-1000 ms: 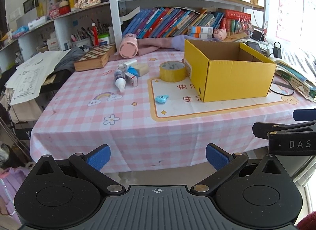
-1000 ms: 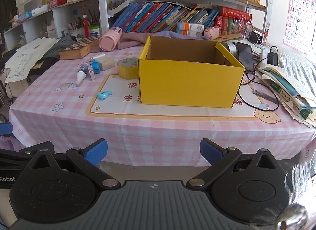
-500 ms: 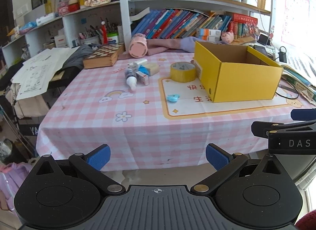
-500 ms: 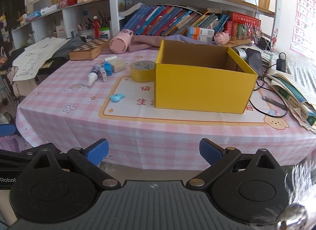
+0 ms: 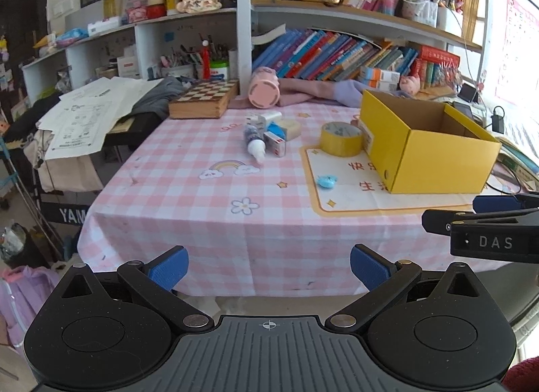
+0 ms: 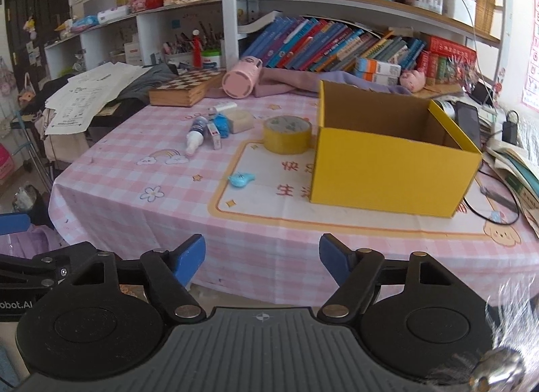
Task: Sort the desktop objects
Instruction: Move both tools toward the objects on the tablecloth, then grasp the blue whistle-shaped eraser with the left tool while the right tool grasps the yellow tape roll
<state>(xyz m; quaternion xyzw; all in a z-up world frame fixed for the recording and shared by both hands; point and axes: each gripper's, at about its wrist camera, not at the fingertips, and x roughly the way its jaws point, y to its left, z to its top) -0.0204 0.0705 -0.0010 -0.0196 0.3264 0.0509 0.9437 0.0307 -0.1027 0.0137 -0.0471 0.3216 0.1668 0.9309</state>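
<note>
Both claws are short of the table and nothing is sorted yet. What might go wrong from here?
1. The yellow tape roll sits right against the open yellow cardboard box; gripping it may nudge the box.
2. The small bottle lies in a tight cluster of small items; a claw could knock its neighbours.
3. The tiny flat blue piece may slip from the pads.

"DAS" stands on the right gripper [image 5: 505, 203]; "YAM" on a dark keyboard [image 5: 67, 211]; "obot.AI" on the left gripper [image 6: 13, 223].

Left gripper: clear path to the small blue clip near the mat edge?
Probably yes. The blue clip lies alone, nothing between it and the left gripper, whose empty jaws stand open short of the table edge.
</note>
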